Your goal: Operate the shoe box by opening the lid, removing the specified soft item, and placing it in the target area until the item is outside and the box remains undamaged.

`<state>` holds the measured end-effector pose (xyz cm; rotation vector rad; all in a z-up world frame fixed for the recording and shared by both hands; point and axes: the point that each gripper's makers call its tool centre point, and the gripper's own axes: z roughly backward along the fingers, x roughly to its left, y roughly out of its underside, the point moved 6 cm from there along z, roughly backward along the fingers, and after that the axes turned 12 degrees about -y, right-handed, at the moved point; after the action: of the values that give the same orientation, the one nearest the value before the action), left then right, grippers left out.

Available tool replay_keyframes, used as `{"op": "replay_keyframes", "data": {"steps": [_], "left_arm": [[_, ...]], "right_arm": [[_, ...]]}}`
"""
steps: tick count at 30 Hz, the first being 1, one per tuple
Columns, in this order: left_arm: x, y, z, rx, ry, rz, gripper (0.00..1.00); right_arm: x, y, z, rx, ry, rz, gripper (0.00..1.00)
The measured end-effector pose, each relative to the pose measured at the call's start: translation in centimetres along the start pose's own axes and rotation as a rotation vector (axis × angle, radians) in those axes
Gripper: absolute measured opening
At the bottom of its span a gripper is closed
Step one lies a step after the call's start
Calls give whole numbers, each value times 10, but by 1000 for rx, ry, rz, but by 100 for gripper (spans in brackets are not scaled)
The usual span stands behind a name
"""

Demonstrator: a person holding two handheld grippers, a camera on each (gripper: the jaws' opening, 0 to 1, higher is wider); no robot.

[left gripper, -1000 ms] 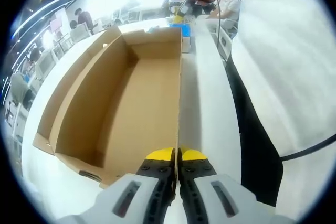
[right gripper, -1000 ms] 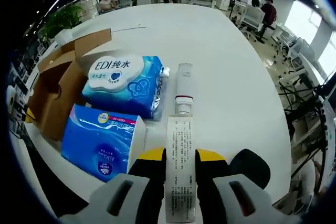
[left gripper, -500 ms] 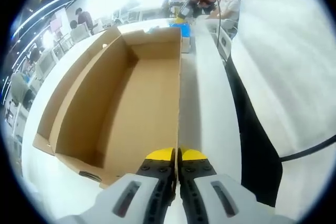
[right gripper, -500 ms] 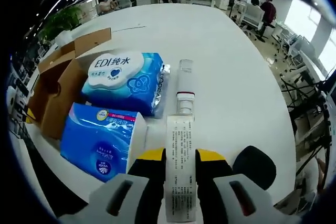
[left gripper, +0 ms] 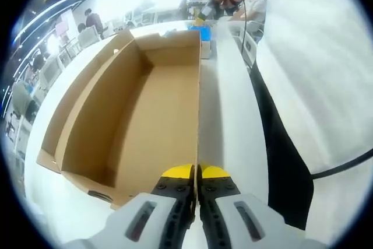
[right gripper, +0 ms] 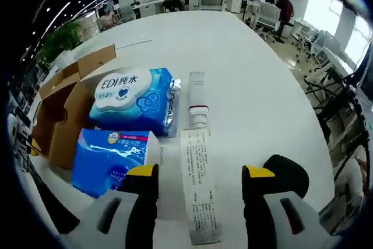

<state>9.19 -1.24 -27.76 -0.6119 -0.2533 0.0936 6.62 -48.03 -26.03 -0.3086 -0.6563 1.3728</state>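
Here the left tool (left gripper: 197,174) is pinched together on the thin right wall of the box (left gripper: 140,115), whose floor is bare ahead of it; the box's long axis runs straight away from this tool. The cardboard looks stiff but easily creased, so that edge grip wants to be gentle.

The right tool (right gripper: 199,174) stands with its jaws apart, astride the near end of a tube (right gripper: 198,185) lying flat on the tabletop (right gripper: 256,97), cap pointing away from the tool. The tube seems light, smooth and likely slippery. Just left of it lie the wipes (right gripper: 135,98) and, nearer the tool, a tissue pack (right gripper: 113,157), both outside the box. Both look soft and squashy under crinkly film, best taken across the short sides; their long axes run crosswise to the tool.
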Motion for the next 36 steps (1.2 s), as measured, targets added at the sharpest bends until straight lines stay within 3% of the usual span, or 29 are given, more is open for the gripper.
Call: {"op": "replay_keyframes", "data": {"steps": [2,7,10,13,16,20,24,28,31,36], "left_arm": [[0,0,0,-1,3,-2,1],[1,0,0,-5,5,-8,1],[1,0,0,0,5,-3,1],[1,0,-1,1,8,-4,1],[1,1,-1,-1,9,-6,1],[1,1,0,0,9,-4,1],[1,1,0,-1,8,-4,1],[1,1,0,-4,10,-7,1],[1,1,0,-4,10,-7,1],[1,1,1,-6,8,-7,1]], "right_arm": [[3,-5,5,-60,-14,-31,60],[9,-13,19,-96,24,73,63],[16,-23,25,-184,14,141,68],[22,-22,31,-173,3,131,81],[23,-27,38,-213,13,142,83],[25,-32,47,-283,26,52,87],[33,-39,55,-394,-43,-103,83],[31,-45,73,-471,47,-49,58],[40,-45,75,-489,5,-88,65],[51,-49,84,-517,-25,-119,62]]}}
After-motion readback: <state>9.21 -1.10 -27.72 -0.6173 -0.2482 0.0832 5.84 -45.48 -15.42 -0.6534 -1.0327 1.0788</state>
